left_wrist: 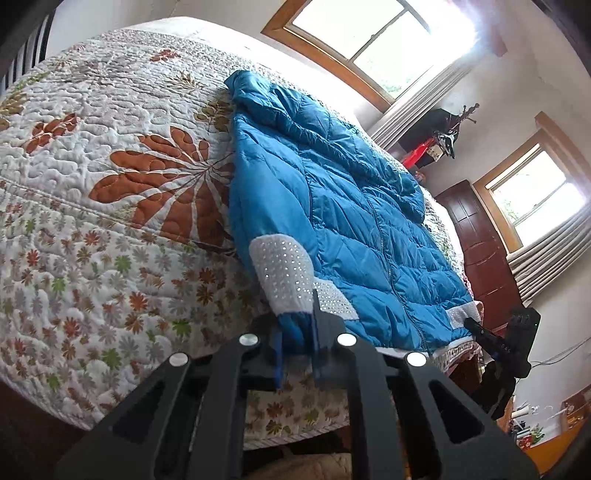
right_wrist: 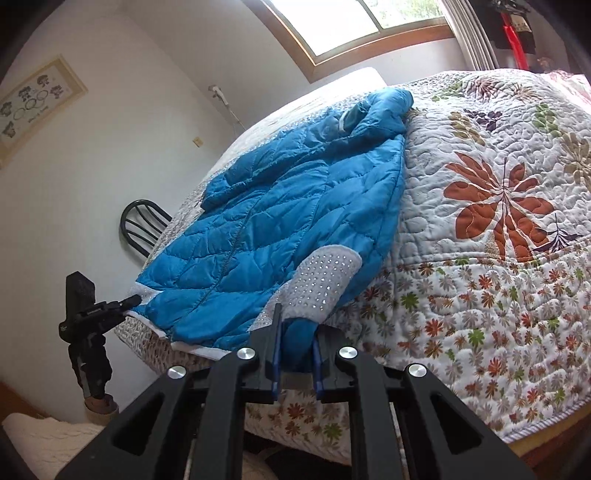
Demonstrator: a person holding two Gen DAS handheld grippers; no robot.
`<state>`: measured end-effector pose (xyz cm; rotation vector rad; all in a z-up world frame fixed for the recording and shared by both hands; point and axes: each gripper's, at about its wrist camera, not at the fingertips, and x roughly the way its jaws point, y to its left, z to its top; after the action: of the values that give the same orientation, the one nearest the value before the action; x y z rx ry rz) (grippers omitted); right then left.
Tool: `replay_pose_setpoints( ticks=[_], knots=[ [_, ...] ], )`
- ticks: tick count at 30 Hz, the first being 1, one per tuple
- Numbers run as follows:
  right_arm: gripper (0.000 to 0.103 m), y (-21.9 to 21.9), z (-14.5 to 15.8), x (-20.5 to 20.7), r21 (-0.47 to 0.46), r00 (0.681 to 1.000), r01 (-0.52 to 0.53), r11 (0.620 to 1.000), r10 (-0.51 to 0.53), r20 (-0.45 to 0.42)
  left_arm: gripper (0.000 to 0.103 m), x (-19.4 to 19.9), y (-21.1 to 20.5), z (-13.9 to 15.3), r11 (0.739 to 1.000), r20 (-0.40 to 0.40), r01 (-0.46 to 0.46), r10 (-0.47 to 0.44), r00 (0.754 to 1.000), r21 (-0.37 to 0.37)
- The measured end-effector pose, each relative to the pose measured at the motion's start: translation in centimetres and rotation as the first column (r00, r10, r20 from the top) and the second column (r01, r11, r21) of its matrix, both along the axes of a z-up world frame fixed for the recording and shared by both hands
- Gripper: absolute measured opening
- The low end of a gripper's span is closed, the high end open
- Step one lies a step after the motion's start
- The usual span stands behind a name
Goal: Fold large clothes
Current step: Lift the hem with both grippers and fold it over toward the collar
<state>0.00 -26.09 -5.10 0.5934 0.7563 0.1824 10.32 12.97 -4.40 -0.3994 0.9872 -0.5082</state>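
A blue quilted jacket [left_wrist: 332, 192] lies front up on the floral quilt of the bed [left_wrist: 92, 184], its hem at the near edge. My left gripper [left_wrist: 297, 317] is shut on the blue sleeve end just below its white studded cuff [left_wrist: 284, 273]. At the far hem corner my right gripper [left_wrist: 471, 325] touches the white band. In the right wrist view the jacket [right_wrist: 280, 206] runs away from me. There my right gripper [right_wrist: 297, 325] is shut on the other sleeve under its studded cuff [right_wrist: 325, 280], and my left gripper [right_wrist: 131, 300] shows at the left hem corner.
The bed [right_wrist: 480, 258] fills most of both views. A dark metal chair [right_wrist: 144, 225] stands beside it against the white wall. A brown door [left_wrist: 480, 251], a coat rack [left_wrist: 443, 136] and windows [left_wrist: 369, 33] lie beyond. A cream knit cloth [right_wrist: 44, 443] sits low on the left.
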Motion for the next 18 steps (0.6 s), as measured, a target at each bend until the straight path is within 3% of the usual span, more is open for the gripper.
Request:
replay_pose_setpoints(
  ticks=[4,7,11,18],
  knots=[
    [0.012,1.8,0.1,-2.0,-0.020,1.000,-0.005,1.000,0.005,0.008,0.009,-2.2,0.2,0.7,1.000,0.039,0.009,-0.010,0.999,0.022],
    [0.012,2.1,-1.5,-1.7,-0.010,0.999,0.013,1.000,-0.013,-0.042,0.010,-2.3,0.3,-0.5,0.999,0.040,0.009,-0.011,0.999,0.038],
    [0.012,1.0,-3.3,-0.9,0.079,0.996,0.029,0.996,-0.023,-0.081,0.010,-1.6,0.2,-1.4,0.999,0.024,0.013,-0.014,1.000,0.041],
    [0.012,0.7,0.5,-0.8,0.036,1.000,0.011,0.999,-0.011,0.002,0.010,-1.0,0.2,2.0,0.999,0.099,0.046,-0.047,0.994,0.006]
  ],
)
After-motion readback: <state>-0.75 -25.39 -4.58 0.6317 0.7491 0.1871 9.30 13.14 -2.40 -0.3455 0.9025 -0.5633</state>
